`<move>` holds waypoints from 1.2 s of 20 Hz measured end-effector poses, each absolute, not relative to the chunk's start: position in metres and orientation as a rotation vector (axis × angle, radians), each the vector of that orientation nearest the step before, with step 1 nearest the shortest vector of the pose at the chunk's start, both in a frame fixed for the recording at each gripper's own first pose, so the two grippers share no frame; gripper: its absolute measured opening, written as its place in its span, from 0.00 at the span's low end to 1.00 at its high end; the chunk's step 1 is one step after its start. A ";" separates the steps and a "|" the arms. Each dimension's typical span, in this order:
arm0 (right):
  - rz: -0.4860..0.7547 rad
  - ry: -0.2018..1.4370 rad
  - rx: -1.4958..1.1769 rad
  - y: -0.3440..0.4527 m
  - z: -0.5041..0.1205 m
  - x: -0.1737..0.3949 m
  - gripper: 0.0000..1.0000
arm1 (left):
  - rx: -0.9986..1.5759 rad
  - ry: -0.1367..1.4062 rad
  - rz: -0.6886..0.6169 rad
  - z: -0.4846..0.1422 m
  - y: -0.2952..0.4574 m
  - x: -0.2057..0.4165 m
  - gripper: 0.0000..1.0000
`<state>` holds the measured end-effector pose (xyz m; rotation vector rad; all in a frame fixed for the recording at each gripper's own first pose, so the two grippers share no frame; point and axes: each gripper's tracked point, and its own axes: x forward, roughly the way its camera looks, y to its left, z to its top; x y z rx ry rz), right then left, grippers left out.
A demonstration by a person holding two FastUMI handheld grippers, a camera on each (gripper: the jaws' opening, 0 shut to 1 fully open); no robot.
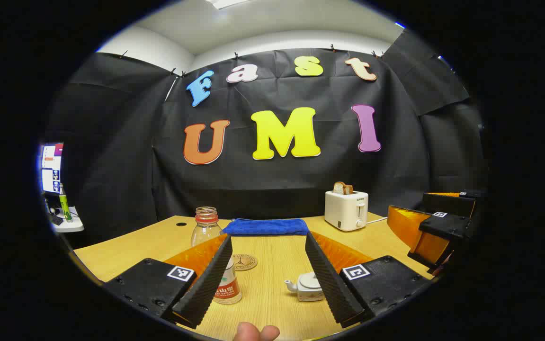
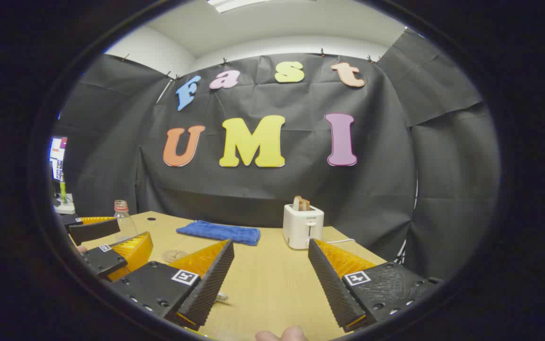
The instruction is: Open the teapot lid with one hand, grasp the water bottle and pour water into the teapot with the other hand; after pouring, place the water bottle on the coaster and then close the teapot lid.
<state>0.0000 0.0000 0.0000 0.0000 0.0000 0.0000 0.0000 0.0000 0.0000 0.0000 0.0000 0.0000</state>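
Both tongs are spread wide and grasp nothing. Left tongs [image 1: 272, 279] hover over the surface [image 1: 272, 308]: the water bottle [image 1: 208, 227] stands partly behind their left finger, the teapot [image 1: 306, 286] sits just inside their right finger, lid seemingly on, and the coaster [image 1: 245, 262] lies between, farther back. Right tongs [image 2: 270, 282] frame bare wood, the bottle well off left.

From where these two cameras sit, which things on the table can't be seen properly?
- Water bottle: in the left gripper view its lower body sits behind the left gripper's finger; whether it holds water is unclear.
- Teapot: in the left gripper view its right side is behind the other finger, so its handle is hidden.
- Coaster: in the right gripper view, partly covered by the right gripper's finger.
- Toaster label: too small.
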 end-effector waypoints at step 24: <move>0.069 0.034 -0.007 0.025 -0.011 0.000 0.95 | -0.025 0.017 0.022 0.001 0.006 -0.004 0.98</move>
